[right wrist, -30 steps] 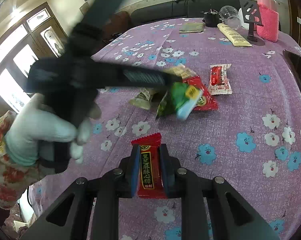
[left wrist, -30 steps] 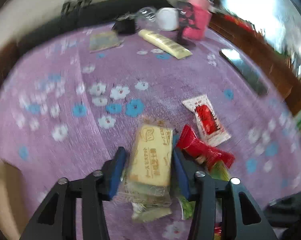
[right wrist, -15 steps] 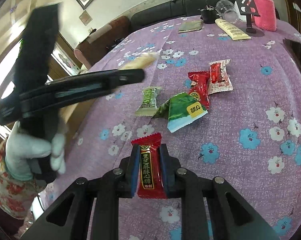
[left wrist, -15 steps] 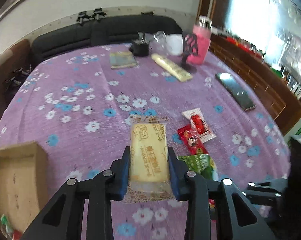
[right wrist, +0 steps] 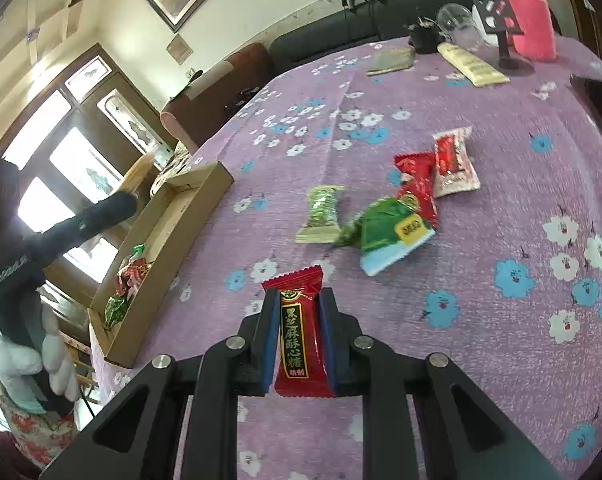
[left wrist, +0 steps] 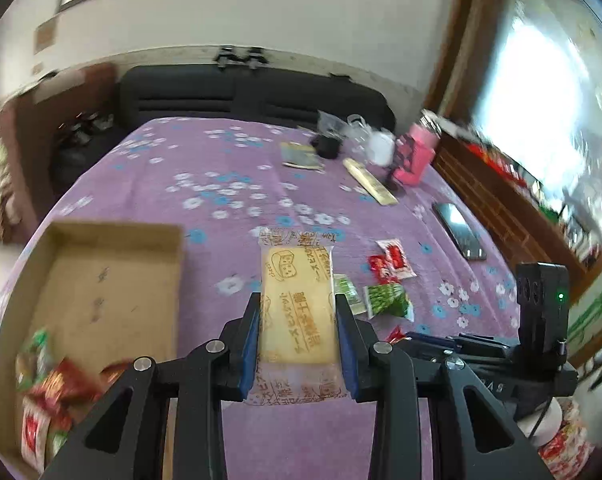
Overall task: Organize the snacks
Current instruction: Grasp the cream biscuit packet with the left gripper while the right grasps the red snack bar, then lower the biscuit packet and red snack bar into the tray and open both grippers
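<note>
**Purple floral tablecloth, both grippers loaded, drop risk**

Left gripper [left wrist: 297, 328] clamped on cheese biscuit pack [left wrist: 297, 300], cardboard box [left wrist: 113, 236] left of jaws; right gripper [right wrist: 299, 336] pinching red candy [right wrist: 299, 332]. Slick wrappers, may slip out short of box

Left gripper [left wrist: 297, 320] up off table, jaws clamped on yellow biscuit pack [left wrist: 297, 304], white-gloved hand [right wrist: 33, 364] on handle. Right gripper [right wrist: 299, 336] low over table, jaws pinching red candy [right wrist: 301, 332]. Both pointing forward, level-ish.
</note>
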A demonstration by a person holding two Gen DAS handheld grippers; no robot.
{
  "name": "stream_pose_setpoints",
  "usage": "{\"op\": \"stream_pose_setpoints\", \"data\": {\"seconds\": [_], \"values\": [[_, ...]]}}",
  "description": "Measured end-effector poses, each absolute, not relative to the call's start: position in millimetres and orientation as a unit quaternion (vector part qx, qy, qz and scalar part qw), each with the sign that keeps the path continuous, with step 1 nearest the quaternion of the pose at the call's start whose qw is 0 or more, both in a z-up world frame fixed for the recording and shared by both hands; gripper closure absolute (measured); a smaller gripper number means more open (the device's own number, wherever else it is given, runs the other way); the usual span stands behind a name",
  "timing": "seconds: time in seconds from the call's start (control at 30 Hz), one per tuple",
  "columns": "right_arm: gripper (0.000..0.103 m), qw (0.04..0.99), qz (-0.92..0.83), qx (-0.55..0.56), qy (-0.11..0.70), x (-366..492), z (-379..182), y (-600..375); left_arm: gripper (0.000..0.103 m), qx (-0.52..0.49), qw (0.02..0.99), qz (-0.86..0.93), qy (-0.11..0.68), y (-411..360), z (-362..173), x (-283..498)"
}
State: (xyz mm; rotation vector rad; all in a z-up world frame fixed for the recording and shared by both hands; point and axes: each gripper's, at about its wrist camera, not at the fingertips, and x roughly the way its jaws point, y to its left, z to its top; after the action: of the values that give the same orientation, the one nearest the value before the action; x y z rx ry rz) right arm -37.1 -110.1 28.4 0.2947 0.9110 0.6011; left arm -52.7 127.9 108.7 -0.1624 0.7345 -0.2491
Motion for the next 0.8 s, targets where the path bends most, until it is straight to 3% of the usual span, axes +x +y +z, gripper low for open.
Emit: {"op": "stream_pose_setpoints", "data": {"seconds": [0.47,0.8], "values": [[0.084,0.826,0.371,0.082,0.415,-64,83,19,0.068,-0.169,0.921,0.028,0.351,263,80,-116],[0.084,0.796,0.396,0.042,0.455,-62,67,117,0.067,-0.204,0.904,0.061,0.371,299,52,-126]]}}
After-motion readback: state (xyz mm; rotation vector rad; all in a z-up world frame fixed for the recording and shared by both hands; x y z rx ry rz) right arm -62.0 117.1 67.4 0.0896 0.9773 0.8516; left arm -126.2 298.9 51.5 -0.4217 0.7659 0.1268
